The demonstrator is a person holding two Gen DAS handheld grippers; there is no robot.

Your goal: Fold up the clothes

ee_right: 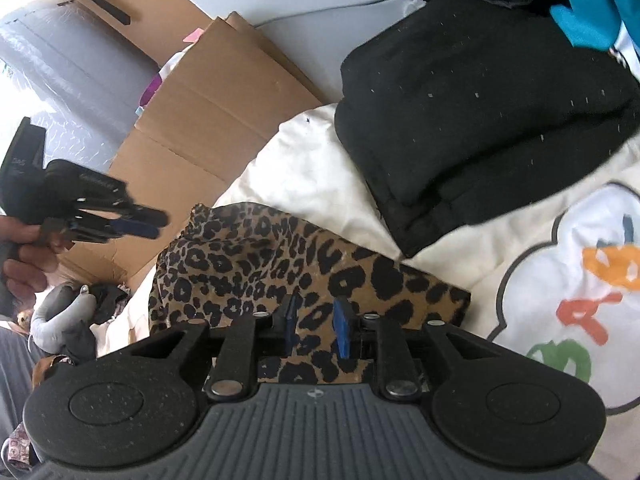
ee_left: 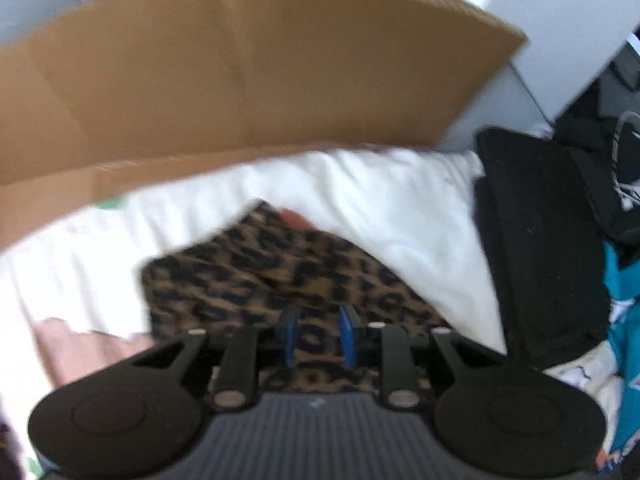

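A leopard-print garment lies in a folded heap on a white bedcover, and both views look down on it from just above. The right tongs hover over its near edge with their blue pads set apart — released, gripping nothing; whether the tips touch the cloth cannot be told. In the left wrist view the left tongs stand the same way over the same garment, blue pads parted, though the picture is blurred. From the right wrist view the left tongs show at the far left, held in a hand, up off the cloth and pointing toward the garment's far corner.

Just beside the garment, to the right, a folded black garment rests on the bedcover, and a teal garment lies beyond it. A printed white cloth with orange, red and green shapes lies at the right. Behind the bedcover stands a brown cardboard box — its flaps open.
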